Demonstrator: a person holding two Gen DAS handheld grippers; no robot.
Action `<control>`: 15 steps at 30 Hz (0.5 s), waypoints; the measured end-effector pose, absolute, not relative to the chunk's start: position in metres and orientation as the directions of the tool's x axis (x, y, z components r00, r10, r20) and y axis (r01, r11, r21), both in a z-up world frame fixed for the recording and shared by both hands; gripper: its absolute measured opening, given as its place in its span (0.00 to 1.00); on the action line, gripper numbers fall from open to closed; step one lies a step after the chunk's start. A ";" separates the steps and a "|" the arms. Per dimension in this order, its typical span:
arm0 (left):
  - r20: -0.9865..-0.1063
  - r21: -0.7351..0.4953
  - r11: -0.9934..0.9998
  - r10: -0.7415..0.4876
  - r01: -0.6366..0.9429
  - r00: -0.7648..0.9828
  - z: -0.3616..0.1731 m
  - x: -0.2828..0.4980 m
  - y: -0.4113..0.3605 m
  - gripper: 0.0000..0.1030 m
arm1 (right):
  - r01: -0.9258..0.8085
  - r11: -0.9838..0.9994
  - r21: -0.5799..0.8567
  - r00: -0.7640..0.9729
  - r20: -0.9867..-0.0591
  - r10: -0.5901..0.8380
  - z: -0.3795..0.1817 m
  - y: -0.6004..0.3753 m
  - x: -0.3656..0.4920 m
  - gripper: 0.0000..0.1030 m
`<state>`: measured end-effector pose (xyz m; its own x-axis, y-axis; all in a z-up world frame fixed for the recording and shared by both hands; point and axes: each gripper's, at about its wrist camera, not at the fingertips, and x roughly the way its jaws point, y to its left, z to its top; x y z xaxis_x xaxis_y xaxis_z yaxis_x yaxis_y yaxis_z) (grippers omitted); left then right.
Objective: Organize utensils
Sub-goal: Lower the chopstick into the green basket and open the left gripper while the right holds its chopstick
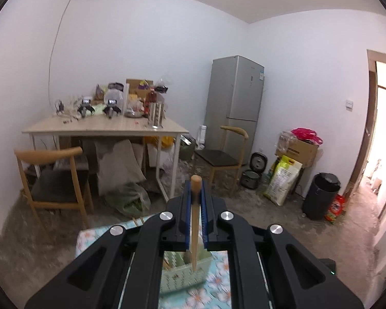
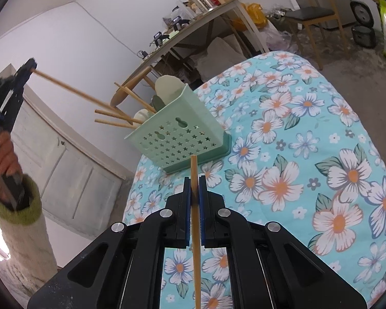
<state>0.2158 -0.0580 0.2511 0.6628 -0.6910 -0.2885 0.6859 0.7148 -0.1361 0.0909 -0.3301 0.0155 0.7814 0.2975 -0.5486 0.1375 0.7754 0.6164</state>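
Chopsticks fill both grippers, left gripper [image 1: 195,200] and right gripper [image 2: 195,193] each with jaws clamped on one stick, presumably bound for the green holder [image 2: 182,139] standing on the floral-covered desk [image 2: 308,128].

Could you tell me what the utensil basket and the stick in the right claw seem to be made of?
Utensil basket: likely moulded plastic, matte mint green, with star-shaped cut-outs. Stick in the right claw: apparently wood or bamboo, pale tan, unvarnished-looking; grain is too blurred to tell.

Matt wooden chopstick [image 2: 195,221]; perforated plastic basket [image 2: 182,139]; floral cloth [image 2: 308,154].
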 end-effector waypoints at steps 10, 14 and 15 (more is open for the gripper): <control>-0.347 -0.106 0.788 -0.601 0.606 0.720 0.216 0.273 -0.094 0.06 | 0.154 0.763 0.628 0.778 -0.553 0.298 0.007 -0.343 0.091 0.04; -0.372 -0.115 0.802 -0.582 0.586 0.723 0.196 0.291 -0.103 0.06 | 0.160 0.760 0.630 0.775 -0.557 0.298 0.004 -0.345 0.091 0.04; -0.377 -0.124 0.801 -0.584 0.586 0.719 0.192 0.294 -0.105 0.06 | 0.161 0.760 0.630 0.775 -0.557 0.298 0.004 -0.346 0.092 0.04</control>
